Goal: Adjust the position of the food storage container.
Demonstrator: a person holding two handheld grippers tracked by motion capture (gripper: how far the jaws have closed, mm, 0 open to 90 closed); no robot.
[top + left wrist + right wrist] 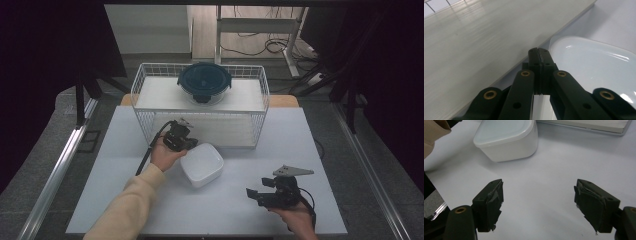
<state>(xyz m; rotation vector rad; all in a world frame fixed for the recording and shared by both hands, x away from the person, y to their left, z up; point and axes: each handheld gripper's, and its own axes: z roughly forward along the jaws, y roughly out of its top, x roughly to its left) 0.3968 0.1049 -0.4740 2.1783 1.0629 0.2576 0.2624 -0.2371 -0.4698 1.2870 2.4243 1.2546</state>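
The white desk [240, 200] carries everything here, and on its far half stands one white wire basket [145, 82] with a pale board as its floor. On that board, toward the back, sits one round dark-blue lidded container [204, 82]. In front of the basket, on the bare desk just beside its near wall, rests one white square lidded container [201, 164] with rounded corners; this is the thing being worked on.

The left gripper [538, 53] sits at the container's far-left corner, between it and the basket, its fingers pressed flat together with nothing between them. With the fingers closed like this, the sensible move appears to be a nudge or push rather than a pick: keep the closed tips low against the container's side wall, below the lid rim, and push steadily so the box slides without tipping or riding up. The basket's board edge lies very near, so the hand should watch its clearance there.

The right gripper [537, 200] waits near the desk's front right, well apart from the container, its fingers spread wide over bare surface and holding nothing. It could steady the container's opposite side if the push skews it.

Count: one desk, one basket, two containers, two grippers.
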